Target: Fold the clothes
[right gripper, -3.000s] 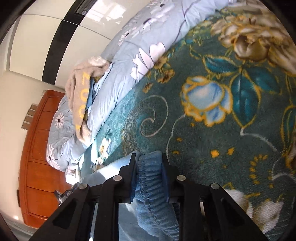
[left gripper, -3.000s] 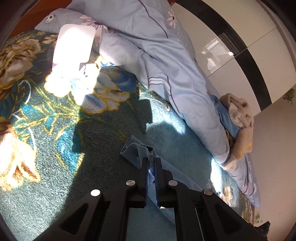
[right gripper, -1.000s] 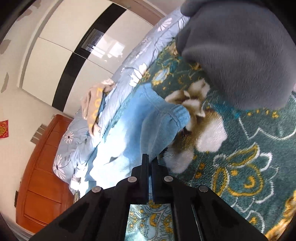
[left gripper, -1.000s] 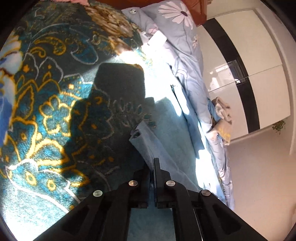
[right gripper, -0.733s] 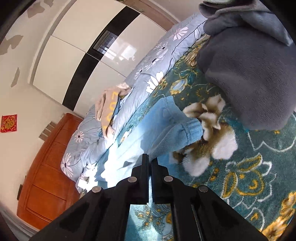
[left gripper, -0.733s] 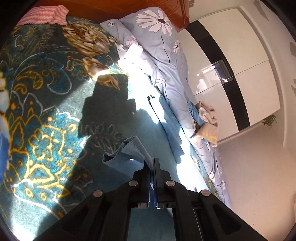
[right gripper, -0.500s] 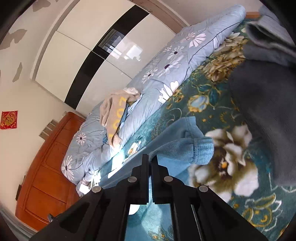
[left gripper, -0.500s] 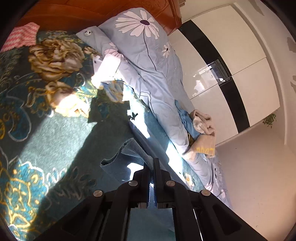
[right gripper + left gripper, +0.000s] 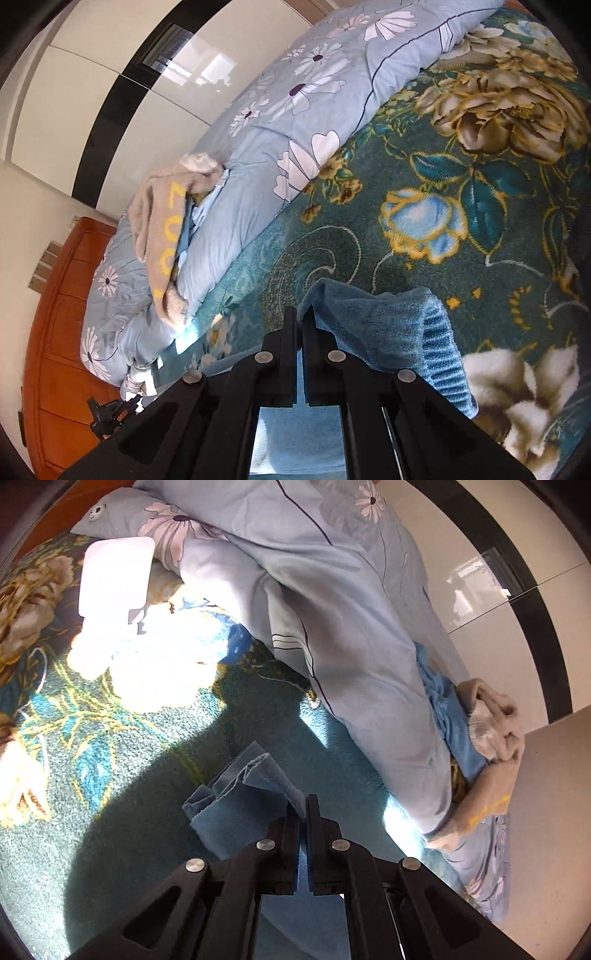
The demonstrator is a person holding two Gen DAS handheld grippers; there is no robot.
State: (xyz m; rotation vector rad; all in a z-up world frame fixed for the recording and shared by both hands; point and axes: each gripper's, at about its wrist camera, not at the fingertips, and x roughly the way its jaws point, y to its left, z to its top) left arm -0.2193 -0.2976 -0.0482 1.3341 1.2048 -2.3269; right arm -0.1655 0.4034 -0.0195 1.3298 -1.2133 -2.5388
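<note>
A blue fleece garment (image 9: pixel 240 794) lies on the teal floral blanket (image 9: pixel 110 738) that covers the bed. My left gripper (image 9: pixel 303 805) is shut on its raw hem edge, which bunches in folds just ahead of the fingers. In the right wrist view my right gripper (image 9: pixel 300 314) is shut on another part of the same blue garment (image 9: pixel 369 321), beside its ribbed cuff (image 9: pixel 443 354). More of the garment hangs below both grippers and is mostly hidden by them.
A rolled light-blue floral duvet (image 9: pixel 351 627) runs along the far side of the bed, also seen in the right wrist view (image 9: pixel 295 129). A beige towel (image 9: pixel 495 731) and blue cloth lie on it. A white pad (image 9: pixel 114 576) lies near the pillow. A wooden headboard (image 9: pixel 55 332) stands behind.
Both grippers have swung down toward the blanket with the garment still held. The grey clothing has left the right view. The hem now bunches in front of the left fingers.
</note>
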